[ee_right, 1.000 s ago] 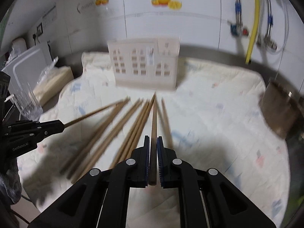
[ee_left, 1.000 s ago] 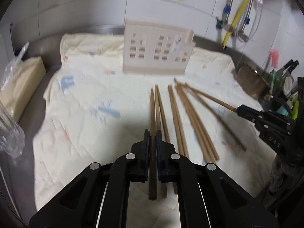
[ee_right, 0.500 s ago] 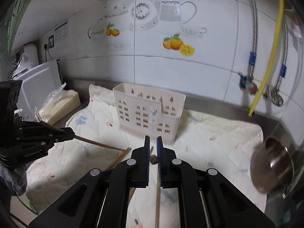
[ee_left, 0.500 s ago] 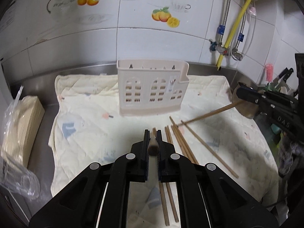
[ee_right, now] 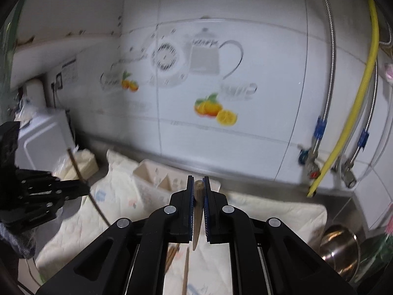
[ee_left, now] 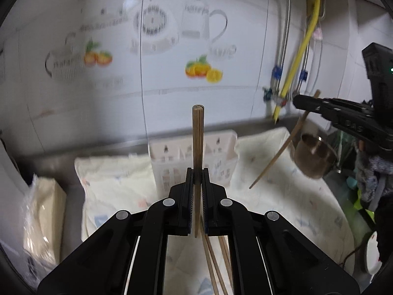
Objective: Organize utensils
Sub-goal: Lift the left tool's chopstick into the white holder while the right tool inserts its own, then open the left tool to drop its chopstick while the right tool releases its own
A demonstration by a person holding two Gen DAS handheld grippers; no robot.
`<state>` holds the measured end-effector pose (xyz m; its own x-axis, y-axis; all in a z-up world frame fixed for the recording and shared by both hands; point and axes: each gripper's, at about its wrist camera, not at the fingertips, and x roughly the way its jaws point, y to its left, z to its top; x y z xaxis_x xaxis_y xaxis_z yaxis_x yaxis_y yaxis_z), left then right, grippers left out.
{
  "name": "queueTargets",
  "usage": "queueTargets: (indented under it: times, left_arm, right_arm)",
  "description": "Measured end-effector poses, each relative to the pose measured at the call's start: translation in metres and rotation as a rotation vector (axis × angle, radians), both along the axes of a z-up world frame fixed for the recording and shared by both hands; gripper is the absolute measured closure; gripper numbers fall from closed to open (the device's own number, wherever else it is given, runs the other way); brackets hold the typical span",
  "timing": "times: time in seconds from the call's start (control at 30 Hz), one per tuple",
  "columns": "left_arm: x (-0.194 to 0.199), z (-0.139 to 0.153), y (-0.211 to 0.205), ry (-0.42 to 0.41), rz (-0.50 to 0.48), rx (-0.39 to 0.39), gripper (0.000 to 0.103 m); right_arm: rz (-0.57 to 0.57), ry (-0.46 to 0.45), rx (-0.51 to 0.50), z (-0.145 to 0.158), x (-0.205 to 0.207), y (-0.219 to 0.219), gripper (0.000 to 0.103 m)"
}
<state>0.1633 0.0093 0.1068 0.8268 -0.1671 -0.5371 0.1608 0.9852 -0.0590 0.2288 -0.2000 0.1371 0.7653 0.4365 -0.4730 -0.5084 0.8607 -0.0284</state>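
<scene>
My left gripper [ee_left: 197,173] is shut on a wooden chopstick [ee_left: 197,137] that stands upright, its thick end up, in front of the beige utensil holder [ee_left: 218,154]. My right gripper [ee_right: 198,183] is shut on another wooden chopstick [ee_right: 198,211], held high and tilted. In the left wrist view the right gripper [ee_left: 298,100] shows at the right with its chopstick [ee_left: 277,157] slanting down. In the right wrist view the left gripper [ee_right: 84,188] shows at the left, and the holder [ee_right: 152,174] sits below. Several loose chopsticks [ee_left: 216,265] lie on the cloth.
A pale quilted cloth [ee_left: 118,184] covers the steel counter. A steel pot [ee_left: 313,154] stands at the right, also in the right wrist view [ee_right: 340,245]. A wrapped stack [ee_left: 41,218] lies at the left. A yellow hose [ee_right: 353,103] and metal pipes hang on the tiled wall.
Both grippers have lifted their chopsticks off the cloth and tipped them from flat to upright. Both views have swung up from the cloth toward the tiled wall.
</scene>
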Motion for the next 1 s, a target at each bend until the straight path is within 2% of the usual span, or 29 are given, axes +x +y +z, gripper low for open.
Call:
queueTargets:
  times: [0.23,0.33,0.43,0.7,1.0]
  left_arm:
    - [0.014,0.056,0.002,-0.113,0.009,0.019,0.098]
    - [0.027,0.072,0.005,-0.152,0.029,0.015,0.098]
    - [0.042,0.079,0.012,-0.163,0.037,-0.018,0.098]
    - [0.093,0.049,0.026,-0.105,0.106,-0.018,0.098]
    - [0.12,0.006,0.037,0.003,0.13,-0.027,0.097]
  right_arm:
    - [-0.03,-0.087,0.058,0.035,0.025,0.006,0.096]
    - [-0.044,-0.108,0.072,0.038,0.036,0.012,0.096]
    - [-0.05,-0.081,0.067,0.031,0.052,0.019,0.096]
    - [-0.051,-0.005,0.014,-0.006,0.076,0.03,0.096]
    - [-0.054,0.044,-0.009,-0.028,0.089,0.032,0.096]
